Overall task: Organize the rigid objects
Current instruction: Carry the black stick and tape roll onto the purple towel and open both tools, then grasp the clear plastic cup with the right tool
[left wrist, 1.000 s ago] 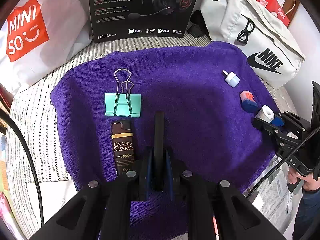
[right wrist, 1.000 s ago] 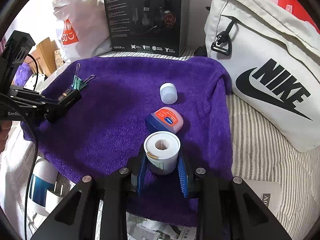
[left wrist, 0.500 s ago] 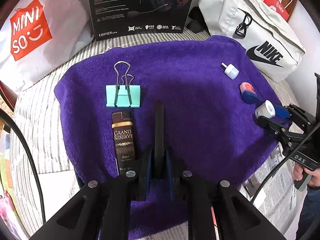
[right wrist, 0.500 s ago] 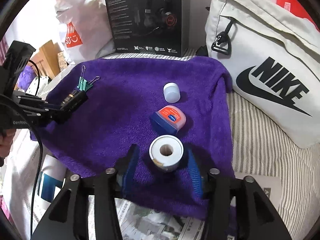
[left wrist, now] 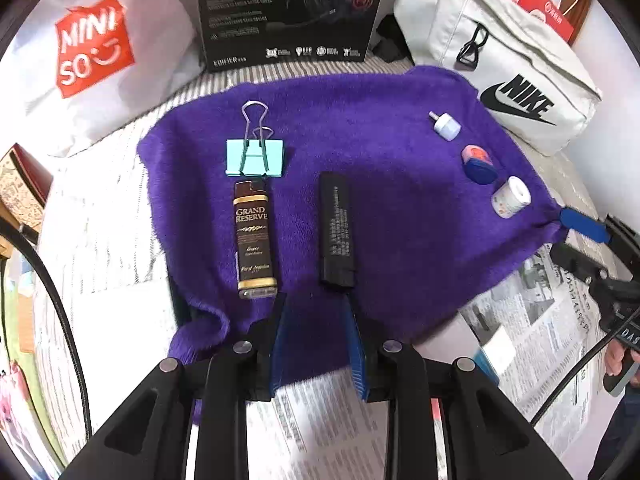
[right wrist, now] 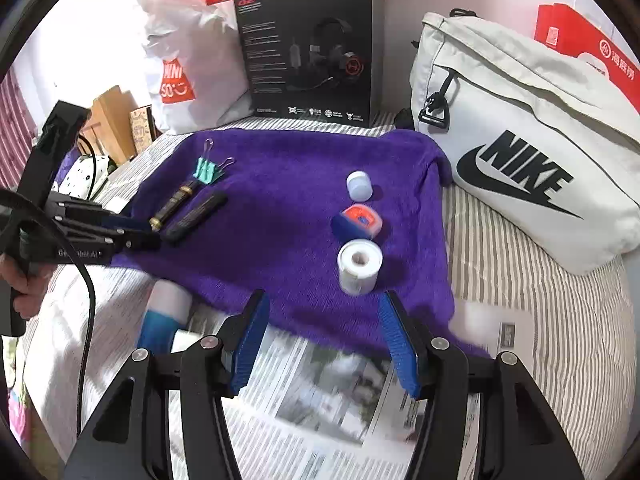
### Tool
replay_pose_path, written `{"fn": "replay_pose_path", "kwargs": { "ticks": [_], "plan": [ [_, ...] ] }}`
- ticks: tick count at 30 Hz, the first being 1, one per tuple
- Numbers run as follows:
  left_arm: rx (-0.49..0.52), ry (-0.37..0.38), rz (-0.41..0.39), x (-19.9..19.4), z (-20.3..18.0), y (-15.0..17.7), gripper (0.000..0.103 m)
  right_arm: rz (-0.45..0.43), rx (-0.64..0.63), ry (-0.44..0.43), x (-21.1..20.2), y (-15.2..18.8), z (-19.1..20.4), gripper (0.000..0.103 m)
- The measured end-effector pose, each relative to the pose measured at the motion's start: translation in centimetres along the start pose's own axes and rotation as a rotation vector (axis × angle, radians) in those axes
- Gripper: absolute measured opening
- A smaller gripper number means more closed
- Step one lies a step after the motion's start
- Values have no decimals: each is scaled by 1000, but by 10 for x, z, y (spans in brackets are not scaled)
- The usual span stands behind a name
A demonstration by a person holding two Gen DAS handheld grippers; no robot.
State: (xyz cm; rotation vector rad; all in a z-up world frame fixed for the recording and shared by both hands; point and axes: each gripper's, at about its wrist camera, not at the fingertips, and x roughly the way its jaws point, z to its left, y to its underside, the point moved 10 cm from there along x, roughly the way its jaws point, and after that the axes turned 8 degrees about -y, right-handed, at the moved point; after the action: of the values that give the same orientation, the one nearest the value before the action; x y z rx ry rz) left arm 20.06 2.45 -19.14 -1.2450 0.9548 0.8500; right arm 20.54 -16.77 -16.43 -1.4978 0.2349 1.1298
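Striped bedding (right wrist: 520,280) fills the scene, with a purple towel (left wrist: 380,200) spread across the middle of both frames and newspaper (right wrist: 320,392) under its lower edge. Along the top of the left wrist view stand a white MINISO bag (left wrist: 96,56) at upper left, a black headset box (left wrist: 288,12) at top centre, and a white NIKE bag (left wrist: 508,72) at upper right.

On the towel, left of centre in the left wrist view, a teal binder clip (left wrist: 255,156) lies with its wire handles pointing to the top of the frame. Just below it lies a brown lighter (left wrist: 254,236) marked GRAND RESERVE, and beside that, to the right, a black bar (left wrist: 337,228) lies parallel to it, apart from it. At the right side of the towel 3 small things sit in a slanting row: a pale cap (left wrist: 446,126) uppermost, a blue jar with an orange lid (left wrist: 478,162) below it, and a white tape roll (left wrist: 511,197) lowest, near the towel's edge.

At the bottom centre of its own view, the left gripper (left wrist: 318,340) has its 2 blue-padded jaws spread and holds nothing; the black bar's near end lies just above the gap. The right gripper (right wrist: 326,340) is likewise spread wide and empty in the right wrist view, with the tape roll standing on the towel just above and between its fingertips, touching neither.
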Motion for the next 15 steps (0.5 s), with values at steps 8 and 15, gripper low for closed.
{"fn": "replay_pose_path", "kwargs": {
  "ticks": [8, 15],
  "plan": [
    [-17, -25, -56, -36, 6, 21, 34, 17, 22, -22, -11, 27, 19, 57],
    [-24, -18, -39, -40, 4, 55, 37, 29, 84, -55, 13, 34, 34, 55]
  ]
}}
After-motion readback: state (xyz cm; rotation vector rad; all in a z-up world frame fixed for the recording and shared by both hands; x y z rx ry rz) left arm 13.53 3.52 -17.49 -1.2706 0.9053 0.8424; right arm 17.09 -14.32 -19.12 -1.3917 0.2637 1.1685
